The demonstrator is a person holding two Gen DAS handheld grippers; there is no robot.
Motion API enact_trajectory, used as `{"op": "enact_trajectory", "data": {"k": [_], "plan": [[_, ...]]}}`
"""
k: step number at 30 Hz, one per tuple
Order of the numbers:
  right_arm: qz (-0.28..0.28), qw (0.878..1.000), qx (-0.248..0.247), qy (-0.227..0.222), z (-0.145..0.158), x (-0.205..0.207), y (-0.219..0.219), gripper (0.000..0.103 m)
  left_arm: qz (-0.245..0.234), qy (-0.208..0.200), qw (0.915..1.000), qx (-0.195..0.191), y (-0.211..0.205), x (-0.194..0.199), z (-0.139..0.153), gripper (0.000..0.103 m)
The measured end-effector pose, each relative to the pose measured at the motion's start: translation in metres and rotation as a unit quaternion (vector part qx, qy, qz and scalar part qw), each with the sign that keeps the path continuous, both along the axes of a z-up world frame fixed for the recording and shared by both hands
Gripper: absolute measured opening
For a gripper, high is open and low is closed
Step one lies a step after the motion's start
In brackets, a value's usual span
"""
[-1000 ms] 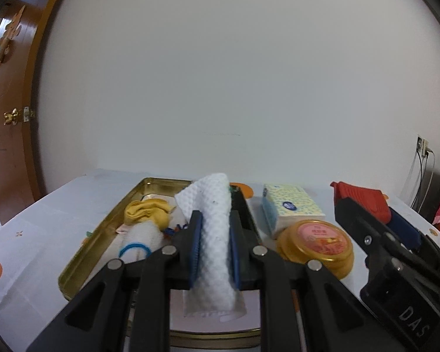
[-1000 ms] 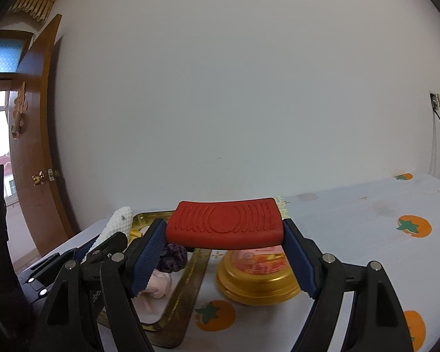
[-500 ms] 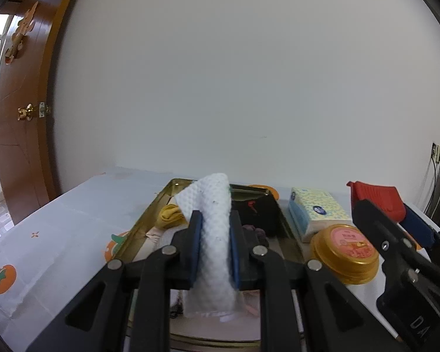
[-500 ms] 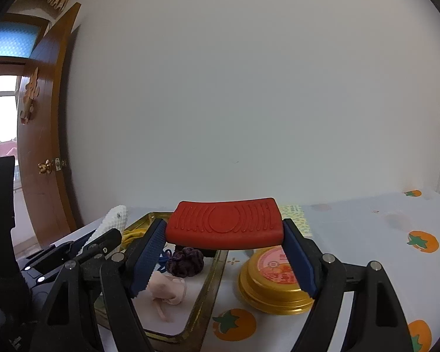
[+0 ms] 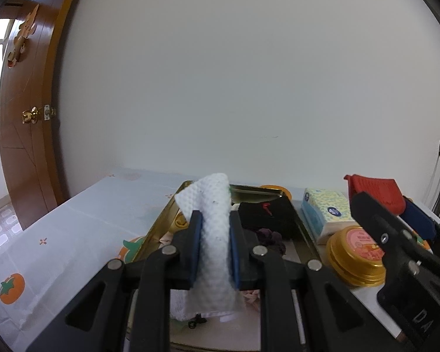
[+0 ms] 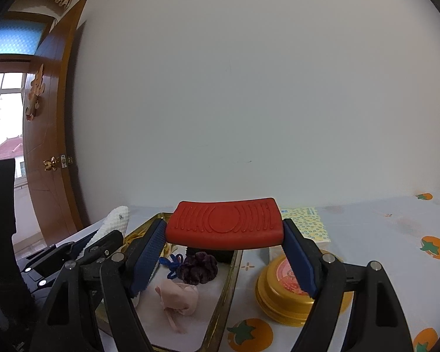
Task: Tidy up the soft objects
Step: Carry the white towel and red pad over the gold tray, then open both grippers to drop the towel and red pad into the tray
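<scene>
Left tool: pinching a white waffle cloth tight between its blue pads, holding it above the gold tray.
Right tool: gripping a red ribbed pad across wide-set jaws, hovering over the tray's right edge.
Tray: carrying a purple scrunchie and a pink cloth bundle.
Table: bearing a gold tin beside the tray.
</scene>
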State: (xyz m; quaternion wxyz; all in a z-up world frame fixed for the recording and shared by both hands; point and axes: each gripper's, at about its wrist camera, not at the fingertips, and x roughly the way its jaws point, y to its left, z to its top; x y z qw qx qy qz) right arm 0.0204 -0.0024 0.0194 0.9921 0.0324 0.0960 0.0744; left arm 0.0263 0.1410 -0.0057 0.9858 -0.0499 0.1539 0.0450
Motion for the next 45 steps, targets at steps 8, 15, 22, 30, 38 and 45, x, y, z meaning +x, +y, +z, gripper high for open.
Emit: {"op": "enact_trajectory", "data": {"k": [8,15,22,30,38,45], "plan": [[0.004,1.0,0.007,0.013,0.0,0.014,-0.001,0.08,0.0,0.008,1.0,0.001,-0.001,0.006,0.001,0.015],[0.011,1.0,0.012,0.018,0.002,0.021,-0.001,0.08,-0.001,0.015,0.9999,0.003,0.0,0.012,0.004,0.015],[0.022,0.999,0.017,0.031,0.007,0.037,-0.002,0.08,-0.003,0.039,0.9991,0.013,0.001,0.027,0.016,0.015],[0.026,0.998,0.028,0.053,0.017,0.067,-0.005,0.08,-0.016,0.07,0.9974,-0.004,0.009,0.045,0.023,0.015],[0.034,0.994,0.056,0.09,0.03,0.106,-0.005,0.08,-0.037,0.123,0.9912,-0.032,0.019,0.074,0.031,0.015],[0.062,0.978,0.067,0.188,0.025,0.16,0.014,0.08,-0.041,0.183,0.9818,-0.031,0.011,0.106,0.027,0.015]]}}
